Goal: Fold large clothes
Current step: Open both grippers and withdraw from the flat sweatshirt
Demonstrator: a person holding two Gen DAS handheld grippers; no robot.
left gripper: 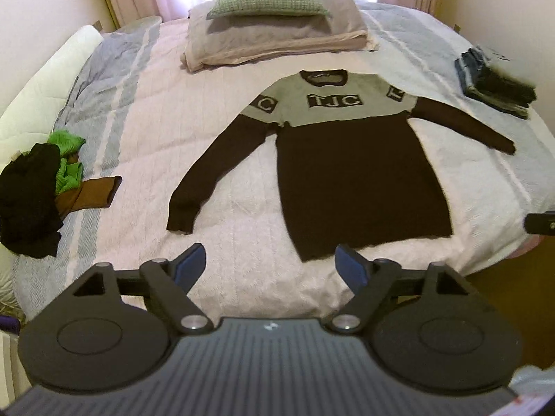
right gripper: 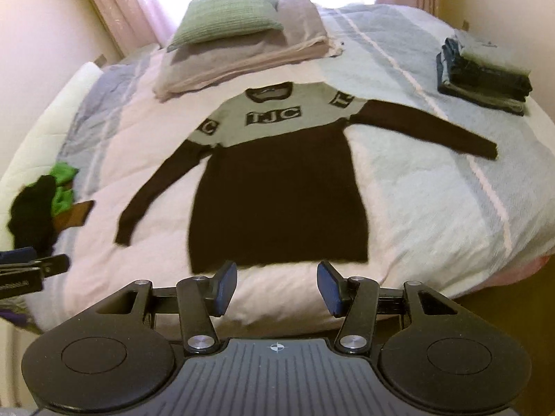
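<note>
Long dark sweater (left gripper: 360,173) spread flat mid-bed, both grippers held above its hem with nothing in them.

Going left to right: one heap of black, green and brown clothes (left gripper: 45,187) by the bed's left edge, one sweater with both sleeves out, one folded stack (left gripper: 496,83) at the right edge; two pillows (left gripper: 274,31) lie beyond the collar. The left gripper (left gripper: 269,263) has its jaws spread wide, the right gripper (right gripper: 277,287) less so. Only the right view shows the left gripper's side; the left view catches a sliver of the right one. Bare quilt (left gripper: 145,111) surrounds the sweater.
</note>
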